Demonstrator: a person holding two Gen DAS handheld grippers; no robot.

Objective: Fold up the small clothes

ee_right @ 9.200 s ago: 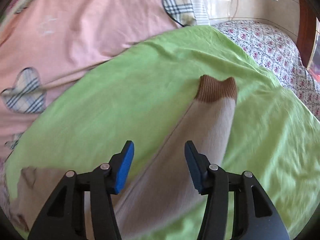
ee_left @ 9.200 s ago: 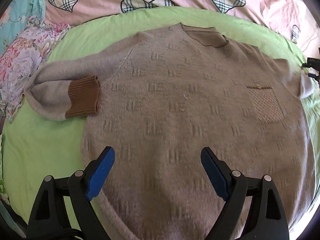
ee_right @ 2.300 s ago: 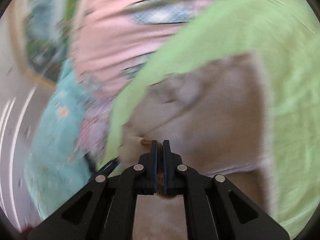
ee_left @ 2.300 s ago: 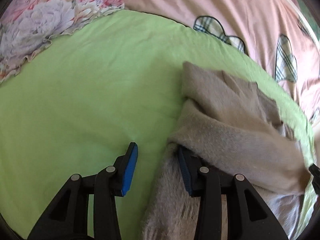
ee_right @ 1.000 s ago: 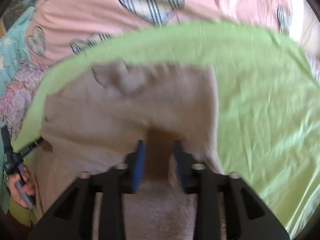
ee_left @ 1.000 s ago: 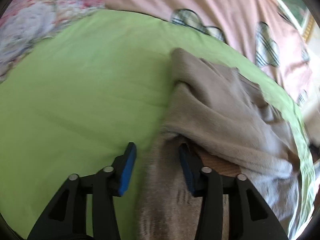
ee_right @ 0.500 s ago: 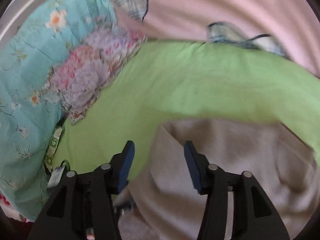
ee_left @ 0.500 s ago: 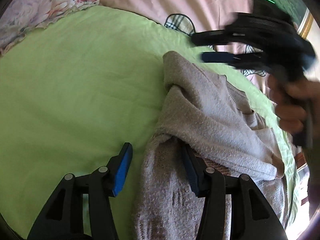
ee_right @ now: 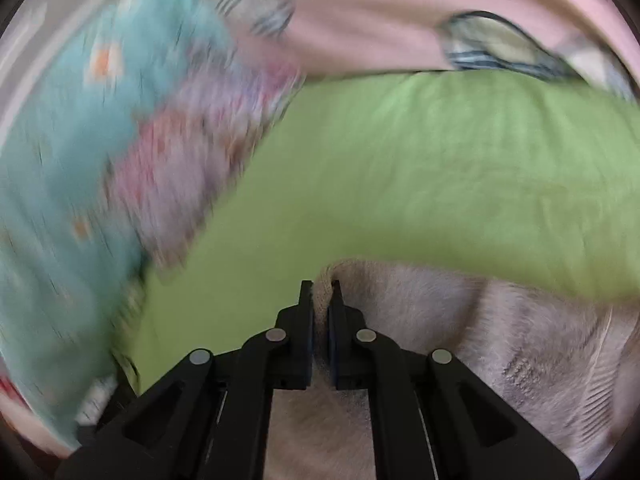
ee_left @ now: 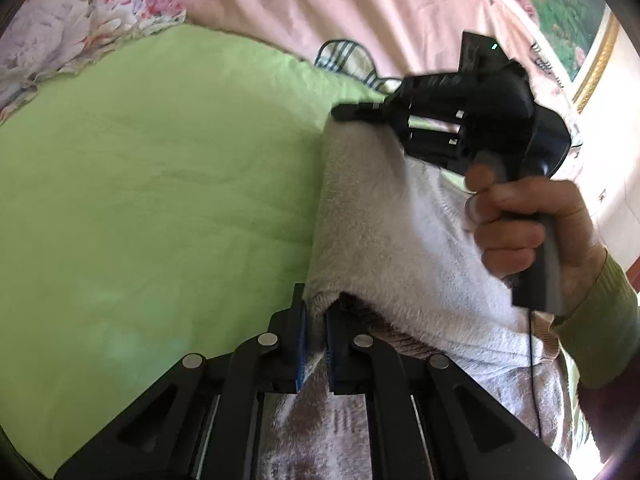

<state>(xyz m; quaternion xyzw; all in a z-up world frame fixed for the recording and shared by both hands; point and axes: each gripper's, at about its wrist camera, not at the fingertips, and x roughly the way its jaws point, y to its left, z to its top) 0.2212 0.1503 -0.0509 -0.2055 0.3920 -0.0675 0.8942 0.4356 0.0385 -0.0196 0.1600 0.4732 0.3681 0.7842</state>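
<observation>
A beige knit sweater (ee_left: 384, 232) lies partly folded on a green sheet (ee_left: 152, 184). My left gripper (ee_left: 314, 320) is shut on the near corner of its folded left edge. In the same view my right gripper (ee_left: 340, 114), held in a hand, pinches the far corner of that edge. In the right wrist view, which is blurred, the right gripper (ee_right: 320, 300) is shut on the sweater (ee_right: 460, 344) at its corner, with the green sheet (ee_right: 400, 168) beyond. A brown cuff (ee_left: 376, 322) peeks out under the folded layer.
A pink quilt with plaid hearts (ee_left: 360, 12) lies beyond the green sheet. Floral bedding (ee_left: 68, 28) sits at the far left, and shows with teal fabric in the right wrist view (ee_right: 80, 152). A framed picture (ee_left: 560, 12) hangs at the far right.
Both grippers have closed on the sweater's left folded edge. The right gripper moved onto the far corner. The edge now stands lifted between the two grips.
</observation>
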